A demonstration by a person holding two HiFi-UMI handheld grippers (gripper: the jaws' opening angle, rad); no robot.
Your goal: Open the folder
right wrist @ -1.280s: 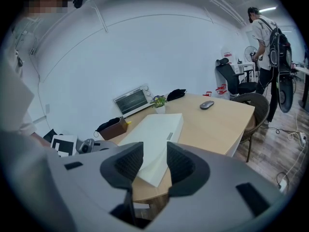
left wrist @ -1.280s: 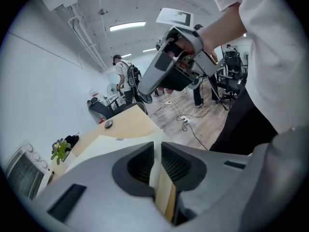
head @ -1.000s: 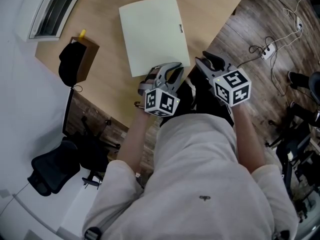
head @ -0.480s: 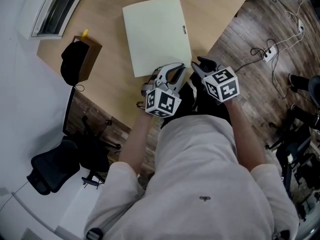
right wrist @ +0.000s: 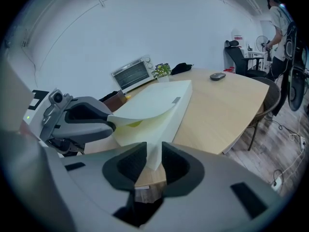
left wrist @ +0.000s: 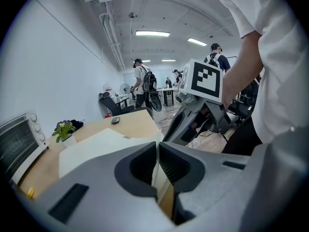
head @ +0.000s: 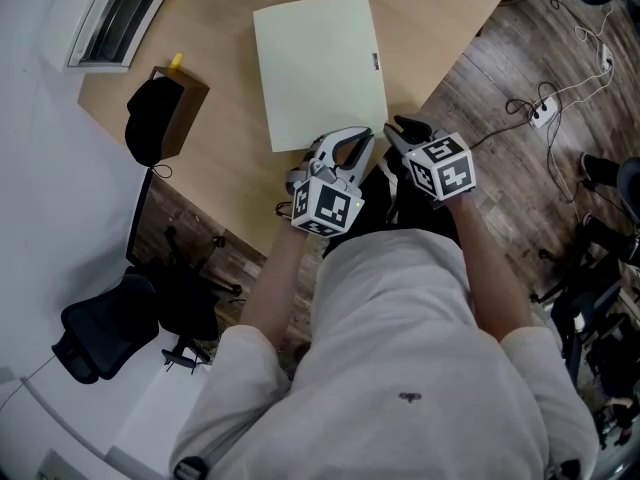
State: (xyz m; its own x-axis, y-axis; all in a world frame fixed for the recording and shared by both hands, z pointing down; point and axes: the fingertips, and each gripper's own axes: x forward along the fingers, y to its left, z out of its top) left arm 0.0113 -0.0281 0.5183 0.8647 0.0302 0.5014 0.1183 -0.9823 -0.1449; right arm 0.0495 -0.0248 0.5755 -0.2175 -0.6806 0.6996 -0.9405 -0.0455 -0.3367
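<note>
The folder [head: 320, 68] lies on the table [head: 205, 173], near its front edge. Our left gripper [head: 350, 140], just closing, clamps the corner of the lifted cover. Our right gripper [head: 403, 128], also closing, stands apart around the lower corner; we think it is not pressing yet.

The folder [head: 320, 68] is showing a plain, pale greenish cream, with a small dark tag [head: 376, 61] at one edge. The tabletop [head: 215, 158] is showing light tan wood grain. The floor [head: 500, 58] is running in grey-brown planks. The box [head: 188, 103] is showing brown under a black cloth [head: 150, 123]. The plant [right wrist: 161, 70] is showing green.
</note>
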